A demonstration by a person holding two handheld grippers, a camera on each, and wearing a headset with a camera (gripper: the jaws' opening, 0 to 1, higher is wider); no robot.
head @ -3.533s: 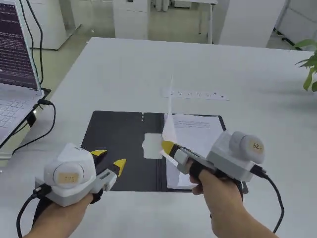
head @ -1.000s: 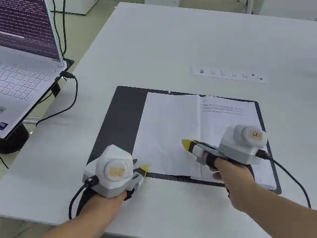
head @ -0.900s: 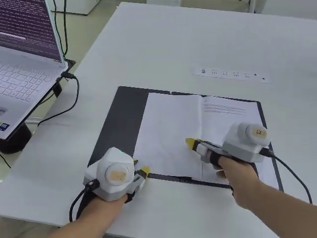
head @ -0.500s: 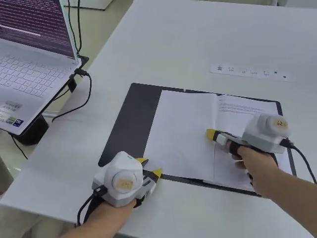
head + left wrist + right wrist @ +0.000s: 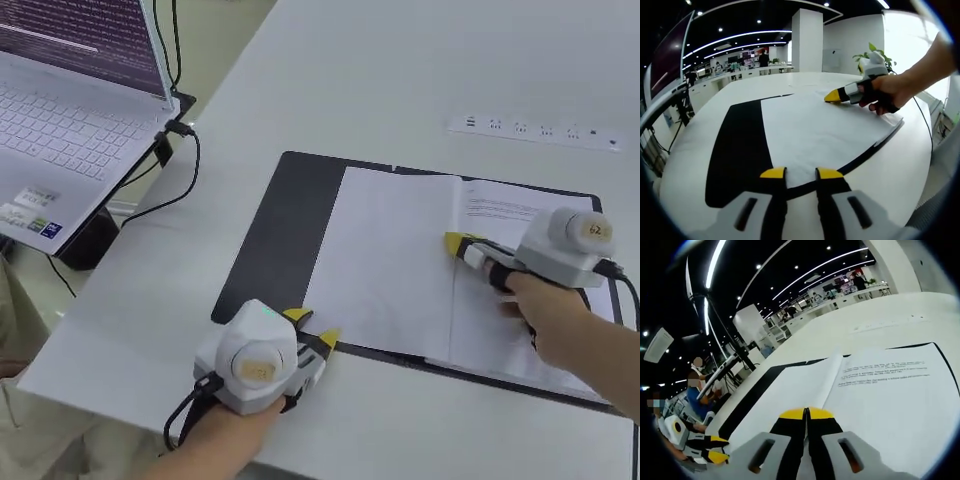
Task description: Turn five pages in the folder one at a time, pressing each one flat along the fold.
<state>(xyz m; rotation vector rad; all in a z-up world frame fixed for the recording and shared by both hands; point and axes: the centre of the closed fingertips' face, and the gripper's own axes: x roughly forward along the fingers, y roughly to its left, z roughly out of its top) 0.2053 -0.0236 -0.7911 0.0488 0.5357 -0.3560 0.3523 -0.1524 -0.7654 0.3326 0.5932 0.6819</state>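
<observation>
The folder lies open on the tabletop. The right gripper, clenched empty, rests on the turned page at the fold. The left gripper sits released at the folder's near edge. A skewed stroke could crease the page.

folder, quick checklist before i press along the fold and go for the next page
1. Folder open and lying flat: ok.
2. Left page down flat, no corner lifted: ok.
3. Right gripper shut, tip at the fold: ok.
4. Left gripper open and holding nothing, at the folder's near edge: ok.
5. Fold pressed along its whole length: cannot tell.
</observation>
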